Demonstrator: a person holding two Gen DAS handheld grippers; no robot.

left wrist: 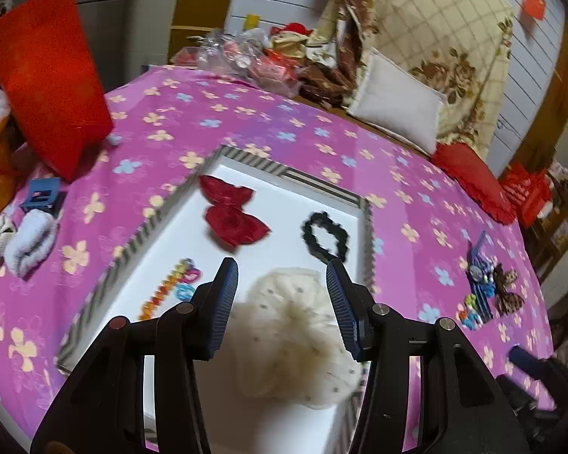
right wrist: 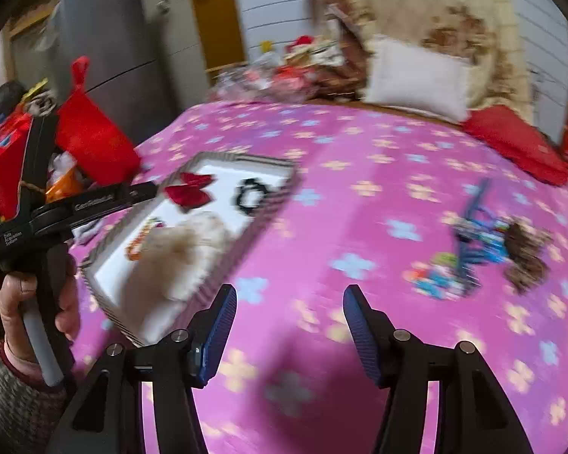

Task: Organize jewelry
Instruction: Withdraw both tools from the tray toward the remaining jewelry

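Hand-held grippers, left (left wrist: 282, 268) and right (right wrist: 289, 293), gape empty; right should approach the clip pile (right wrist: 473, 249) squarely, gripping one piece.

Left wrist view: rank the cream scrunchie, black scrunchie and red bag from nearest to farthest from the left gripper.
1. Cream scrunchie, in the tray, below the open left gripper.
2. Black scrunchie, just ahead, tray's right side.
3. Red bag, far left, off the tray.
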